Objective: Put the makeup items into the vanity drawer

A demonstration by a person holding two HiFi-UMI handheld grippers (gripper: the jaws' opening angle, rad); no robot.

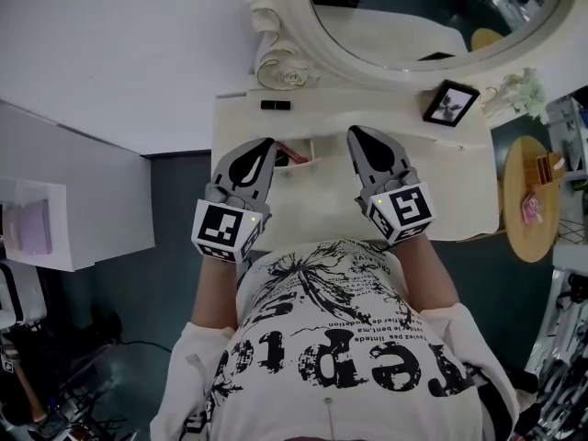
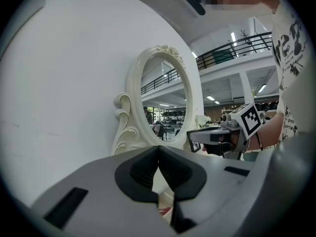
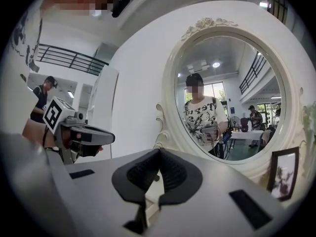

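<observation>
The worktop (image 1: 459, 196) is smooth satin cream paint; the mirror (image 1: 413, 7), glossy glass (upper right); left gripper (image 1: 265, 146) and right gripper (image 1: 356, 136), matt grey plastic.

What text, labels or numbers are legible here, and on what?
T-shirt large print: looks like "repre", creased, unsure.
T-shirt small lines: too small to read.
On left gripper and right gripper: square marker patterns only, no letters.

Picture frame (image 1: 450, 102) on vanity (image 1: 473, 186), before mirror (image 1: 432, 12)
</observation>
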